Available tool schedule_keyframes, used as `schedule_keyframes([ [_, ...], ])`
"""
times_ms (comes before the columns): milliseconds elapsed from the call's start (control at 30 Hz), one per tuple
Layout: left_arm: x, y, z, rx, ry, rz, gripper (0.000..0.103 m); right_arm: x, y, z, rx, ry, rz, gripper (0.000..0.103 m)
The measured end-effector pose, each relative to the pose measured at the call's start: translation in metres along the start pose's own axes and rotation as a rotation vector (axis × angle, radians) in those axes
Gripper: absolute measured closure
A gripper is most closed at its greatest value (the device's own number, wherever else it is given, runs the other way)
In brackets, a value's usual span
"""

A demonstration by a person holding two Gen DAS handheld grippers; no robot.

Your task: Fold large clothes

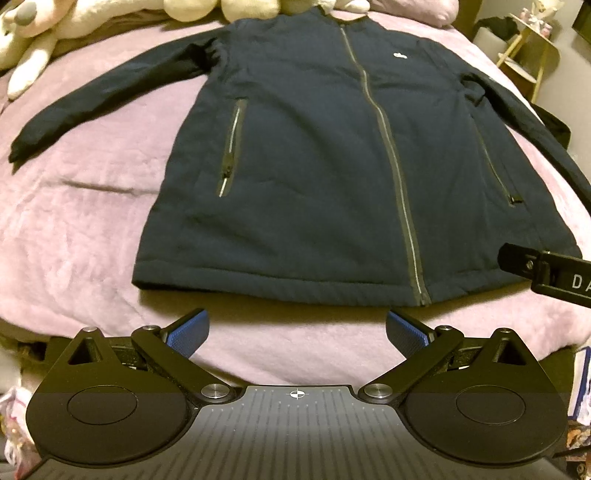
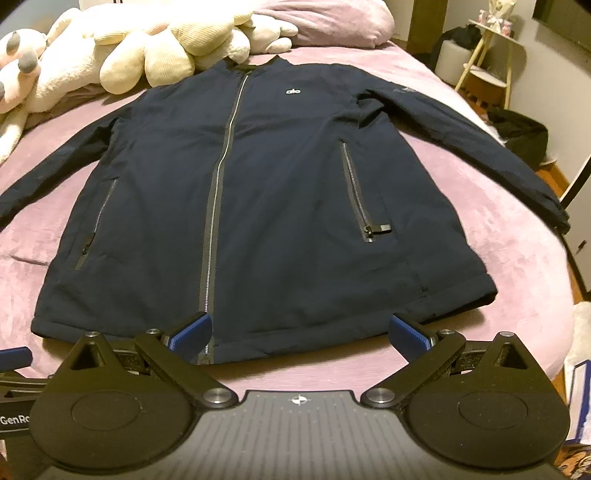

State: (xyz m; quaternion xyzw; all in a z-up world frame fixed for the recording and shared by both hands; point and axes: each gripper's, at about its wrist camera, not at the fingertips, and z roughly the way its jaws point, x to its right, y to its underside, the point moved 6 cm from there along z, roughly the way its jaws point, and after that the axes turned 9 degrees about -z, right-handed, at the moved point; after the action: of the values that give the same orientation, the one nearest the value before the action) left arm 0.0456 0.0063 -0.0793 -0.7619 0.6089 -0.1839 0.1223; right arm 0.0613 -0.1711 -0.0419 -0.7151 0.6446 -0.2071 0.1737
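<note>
Two grippers are in your hands, both with their blue-padded fingers spread wide and grasping nothing. Your left gripper (image 1: 297, 332) hovers over the bare pink fleece blanket (image 1: 74, 229) at the near edge of the bed, its fingertips just short of the hem of the dark navy zip-front jacket (image 1: 314, 166). That jacket lies flat, front up and zipped, across the middle of the bed, collar toward the far edge, where cream plush toys (image 1: 33, 33) are piled. Its left sleeve (image 1: 103, 96) stretches out toward the bed's left edge, and the hem runs parallel to the near edge. In the left wrist view the hem sits beyond both pads, apart from them. Your right gripper (image 2: 300, 334) is further in: its left pad (image 2: 190, 332) overlaps the hem beside the bottom of the silver centre zipper (image 2: 221, 177), while the right pad (image 2: 410, 334) sits at the hem line. Whether either pad touches the fabric you cannot tell. The right sleeve (image 2: 476, 140) reaches the bed's right edge.
</note>
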Motion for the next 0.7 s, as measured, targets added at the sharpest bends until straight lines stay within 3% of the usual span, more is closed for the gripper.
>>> schedule_keyframes([
  [267, 0.003, -0.018, 0.011, -0.009, 0.057, -0.027, 0.000, 0.007, -0.002, 0.009, 0.074, -0.160, 0.063, 0.001],
  [367, 0.008, -0.038, 0.014, 0.037, 0.075, -0.016, 0.000, 0.023, -0.010, 0.007, 0.184, -0.255, 0.146, 0.001],
  [467, 0.016, -0.068, 0.023, 0.115, 0.096, -0.002, 0.000, 0.052, -0.024, 0.002, 0.364, -0.319, 0.220, 0.001],
  [567, 0.029, -0.105, 0.041, 0.172, 0.088, 0.048, 0.000, 0.090, -0.044, 0.012, 0.414, -0.266, 0.248, 0.001],
  [700, 0.047, -0.150, 0.071, 0.238, 0.092, 0.042, 0.000, 0.177, -0.069, 0.039, 0.459, -0.178, 0.436, 0.001],
])
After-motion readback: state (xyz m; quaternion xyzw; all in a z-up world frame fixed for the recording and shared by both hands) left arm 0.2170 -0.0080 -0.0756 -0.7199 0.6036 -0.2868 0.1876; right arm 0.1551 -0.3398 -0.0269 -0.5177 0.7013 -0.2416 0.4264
